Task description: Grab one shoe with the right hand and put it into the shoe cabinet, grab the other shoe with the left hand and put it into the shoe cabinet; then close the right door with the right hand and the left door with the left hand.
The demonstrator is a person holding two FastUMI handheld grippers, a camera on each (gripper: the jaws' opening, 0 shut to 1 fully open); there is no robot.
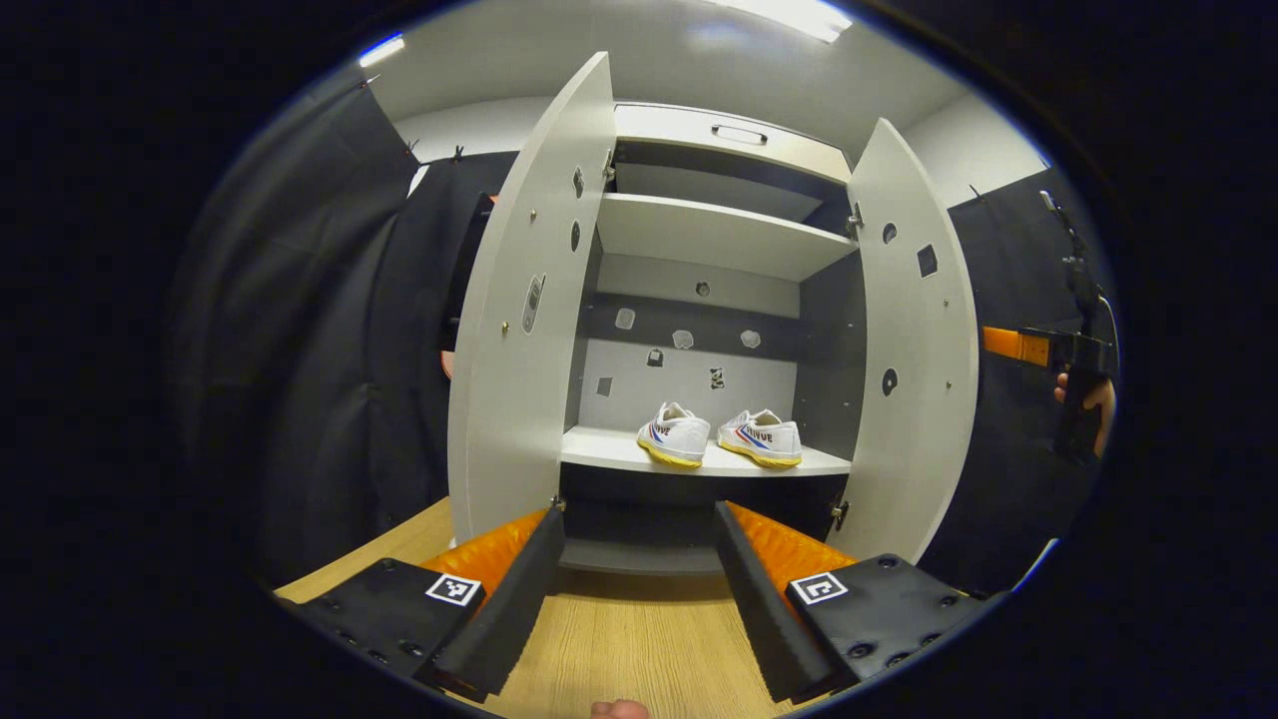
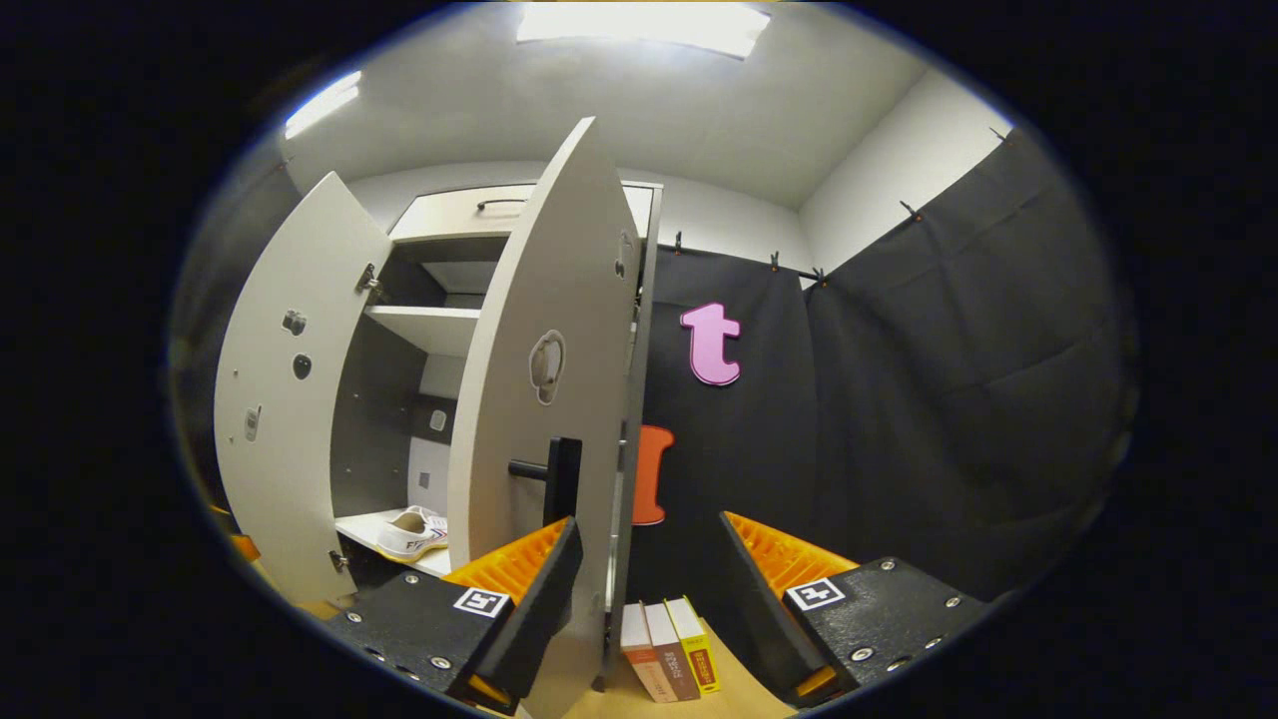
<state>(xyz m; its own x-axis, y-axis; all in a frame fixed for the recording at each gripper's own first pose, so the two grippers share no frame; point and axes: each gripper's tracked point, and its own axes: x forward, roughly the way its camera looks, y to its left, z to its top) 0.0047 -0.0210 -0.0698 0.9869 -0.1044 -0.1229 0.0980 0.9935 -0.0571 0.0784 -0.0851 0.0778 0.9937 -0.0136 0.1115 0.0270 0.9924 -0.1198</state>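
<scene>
Two shoes [image 1: 719, 437] sit on the cabinet [image 1: 714, 235] shelf at twelve o'clock from your left gripper [image 1: 634, 589]. Both your grippers gape empty; the right gripper [image 2: 649, 589] faces the right door [image 2: 539, 399].

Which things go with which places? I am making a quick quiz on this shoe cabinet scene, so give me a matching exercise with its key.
Things:
1. pair of shoes
2. books
3. right door
4. right tool

Places or states:
A. standing on the floor beside the cabinet
B. open, with the door's edge between its fingers
C. on the lower shelf inside the cabinet
D. swung open, with a dark handle

Pairs: 1-C, 2-A, 3-D, 4-B
</scene>
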